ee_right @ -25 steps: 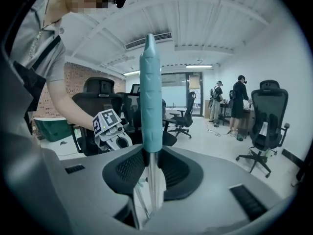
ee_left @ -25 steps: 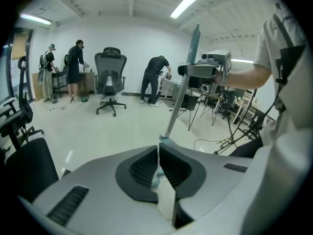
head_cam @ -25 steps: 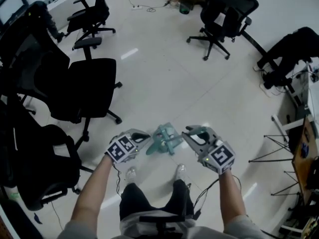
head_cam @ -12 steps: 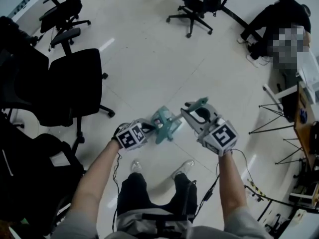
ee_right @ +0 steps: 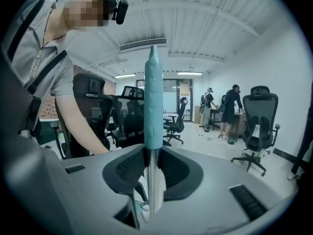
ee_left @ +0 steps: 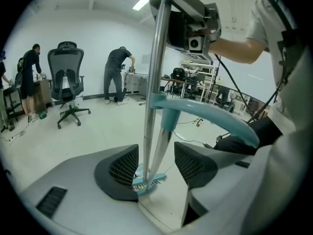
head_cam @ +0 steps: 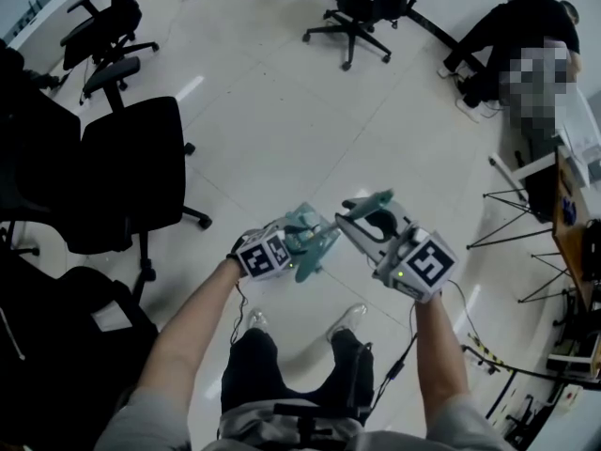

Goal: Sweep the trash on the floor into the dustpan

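Dustpan and broom (head_cam: pixel 311 237), a teal pair with metal poles, were seen upright between the two grippers, just ahead of the person's shoes (head_cam: pixel 349 319) on the pale floor (head_cam: pixel 282 111). At the far left, black office chairs (head_cam: pixel 131 172) were ranged along the edge of the room. The left gripper (head_cam: pixel 297 242) was held close against the pair. Its jaws had just been opening and were spread wide, with two poles (ee_left: pixel 153 82) standing in the gap and touched by neither pad. Through that gap the brush head (ee_left: pixel 148 183) was seen far below; whether it rested on the floor could not be told. A curved teal handle (ee_left: pixel 215 116) was seen arching away to the right of the poles. Further right, the right gripper (head_cam: pixel 357 216) was closed narrowly on a pole just under its teal grip (ee_right: pixel 152 97), with the pads pressed against the metal from both sides. Whether that pole belonged to the broom or to the dustpan could not be told. At the far right, a person in dark clothes (head_cam: pixel 512 36) was seen bent over near the room's edge.
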